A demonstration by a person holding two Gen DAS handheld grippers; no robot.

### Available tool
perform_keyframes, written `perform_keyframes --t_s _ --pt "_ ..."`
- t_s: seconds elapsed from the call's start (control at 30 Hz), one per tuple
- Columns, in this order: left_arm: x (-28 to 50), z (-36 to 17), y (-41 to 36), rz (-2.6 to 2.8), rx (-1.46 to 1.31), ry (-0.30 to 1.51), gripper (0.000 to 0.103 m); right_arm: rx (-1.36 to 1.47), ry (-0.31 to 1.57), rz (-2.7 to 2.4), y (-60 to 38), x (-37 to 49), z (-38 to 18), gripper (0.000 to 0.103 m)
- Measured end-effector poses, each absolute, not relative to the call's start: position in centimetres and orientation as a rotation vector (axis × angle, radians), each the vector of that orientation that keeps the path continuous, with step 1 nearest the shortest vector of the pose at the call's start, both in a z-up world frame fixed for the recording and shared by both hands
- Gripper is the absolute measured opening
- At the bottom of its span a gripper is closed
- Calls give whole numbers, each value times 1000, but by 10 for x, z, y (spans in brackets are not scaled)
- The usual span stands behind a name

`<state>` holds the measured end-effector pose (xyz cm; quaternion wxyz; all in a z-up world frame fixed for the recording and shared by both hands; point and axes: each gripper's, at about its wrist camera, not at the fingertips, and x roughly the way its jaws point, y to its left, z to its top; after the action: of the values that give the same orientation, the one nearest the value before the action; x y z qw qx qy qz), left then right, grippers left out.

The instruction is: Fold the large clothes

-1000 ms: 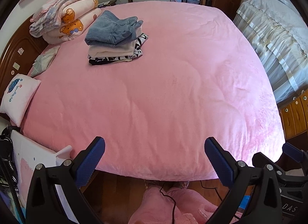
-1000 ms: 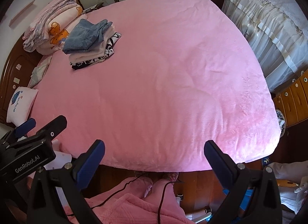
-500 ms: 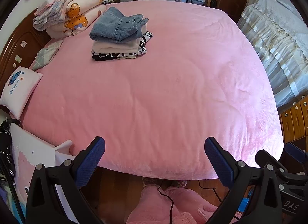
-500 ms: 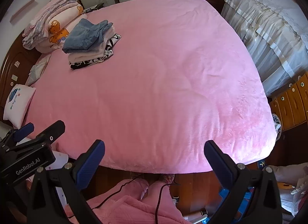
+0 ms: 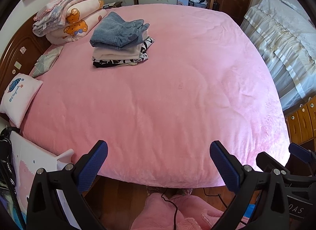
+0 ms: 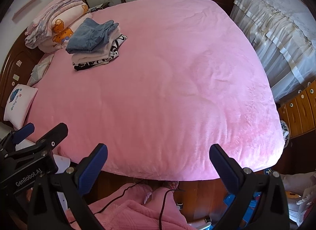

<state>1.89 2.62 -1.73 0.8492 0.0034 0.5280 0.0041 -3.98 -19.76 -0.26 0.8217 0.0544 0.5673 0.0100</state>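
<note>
Trouble looms if either wide, empty claw, left claw (image 5: pixel 158 157) or right claw (image 6: pixel 158 156), knocks the folded stack (image 5: pixel 120 41) across the bed (image 5: pixel 177 95).

One stack of folded clothes (image 5: pixel 120 46) far left, two pillows (image 5: pixel 18 98) left, one bedding pile (image 5: pixel 69 23), two tongs (image 5: pixel 159 160).

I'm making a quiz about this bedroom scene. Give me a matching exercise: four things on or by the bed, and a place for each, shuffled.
Things:
1 folded jeans
2 bear-print quilt
3 small white pillow
4 left gripper

Places:
A against the headboard
B open, above the bed's near edge
C on top of the clothes stack
D left edge of the bed, nearest the camera

Pairs: 1-C, 2-A, 3-D, 4-B
</note>
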Motion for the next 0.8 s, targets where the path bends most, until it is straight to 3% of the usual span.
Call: perform_keyframes --t_s 0.8 --pt "26 -16 19 32 4 1114 102 116 1221 29 -203 -28 -7 103"
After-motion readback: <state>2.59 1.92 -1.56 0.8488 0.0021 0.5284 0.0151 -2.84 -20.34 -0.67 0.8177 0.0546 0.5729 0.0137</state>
